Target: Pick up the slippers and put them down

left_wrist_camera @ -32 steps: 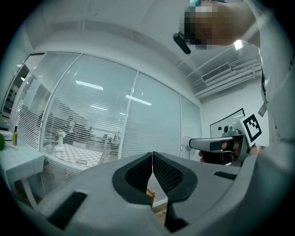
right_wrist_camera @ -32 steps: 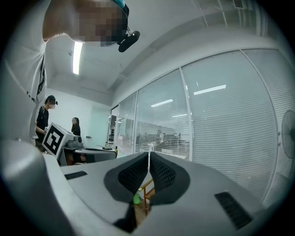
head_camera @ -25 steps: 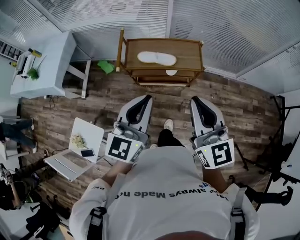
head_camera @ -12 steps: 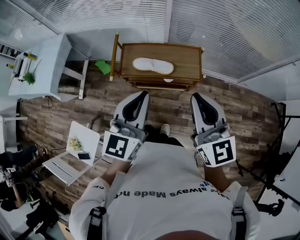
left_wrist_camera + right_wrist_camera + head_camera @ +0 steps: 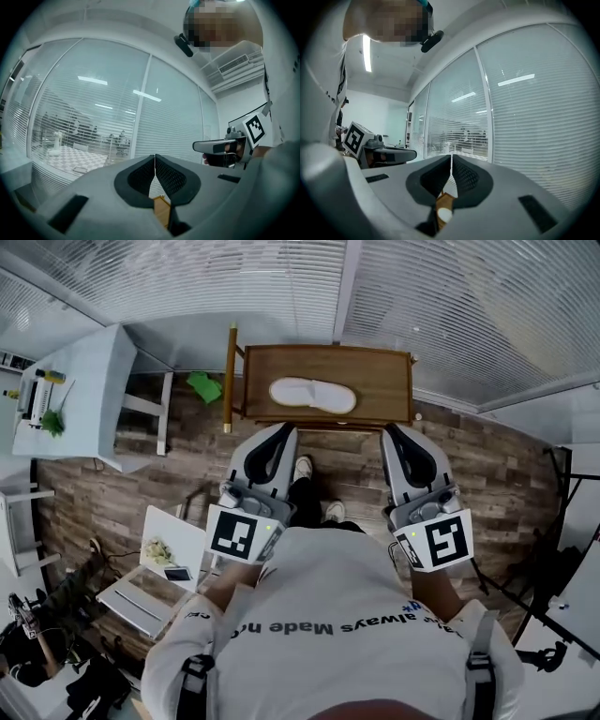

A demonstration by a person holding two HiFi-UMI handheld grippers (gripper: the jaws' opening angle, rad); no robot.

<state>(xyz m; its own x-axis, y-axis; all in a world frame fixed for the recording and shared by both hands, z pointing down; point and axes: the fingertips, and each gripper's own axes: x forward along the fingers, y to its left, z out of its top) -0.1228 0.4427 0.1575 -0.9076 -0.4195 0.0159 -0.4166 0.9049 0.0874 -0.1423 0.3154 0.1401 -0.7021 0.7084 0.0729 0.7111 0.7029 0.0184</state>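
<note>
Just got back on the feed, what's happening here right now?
A person stands facing a wooden rack, holding a tool in each hand. The left tool and the right tool both have their jaws together with nothing between them, and both point toward the rack. The white slippers lie on the rack's top shelf, and neither tool touches them. The pickup has not yet begun.

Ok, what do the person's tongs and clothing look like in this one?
The left tongs and right tongs are pale grey moulded shells with black textured pads inside. Behind each sits a white marker cube printed with black squares. The person wears a white T-shirt with dark lettering and black shoulder straps.
</note>
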